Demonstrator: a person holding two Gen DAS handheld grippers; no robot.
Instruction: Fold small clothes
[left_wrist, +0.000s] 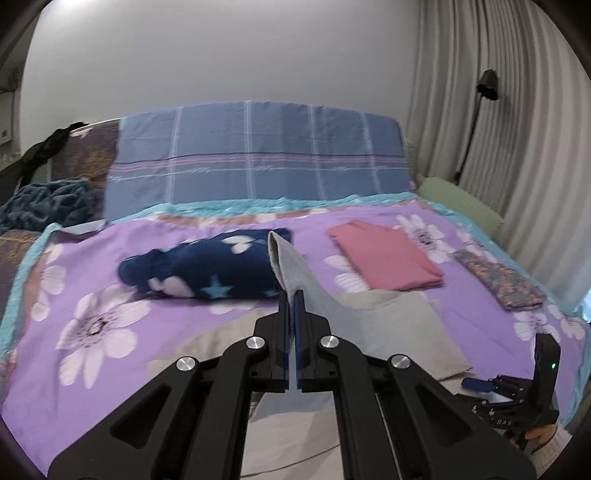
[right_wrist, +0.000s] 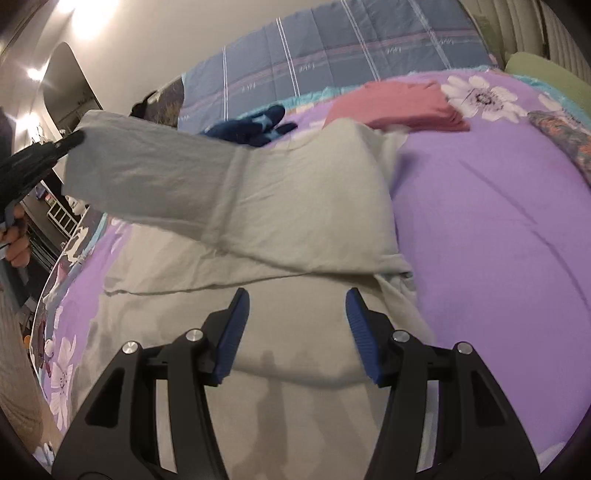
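Pale grey garment lies spread flat near the bed's near edge, one sleeve lifted off it and stretched taut up-left, while folded pink, patterned and bundled navy star-print pieces sit toward the far edge.

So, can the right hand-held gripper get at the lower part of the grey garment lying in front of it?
Probably yes. The right hand-held gripper is open and empty, and flat cloth of the grey garment lies bare just ahead. The left hand-held gripper grips the lifted sleeve off to the side, so nothing seems to block it.
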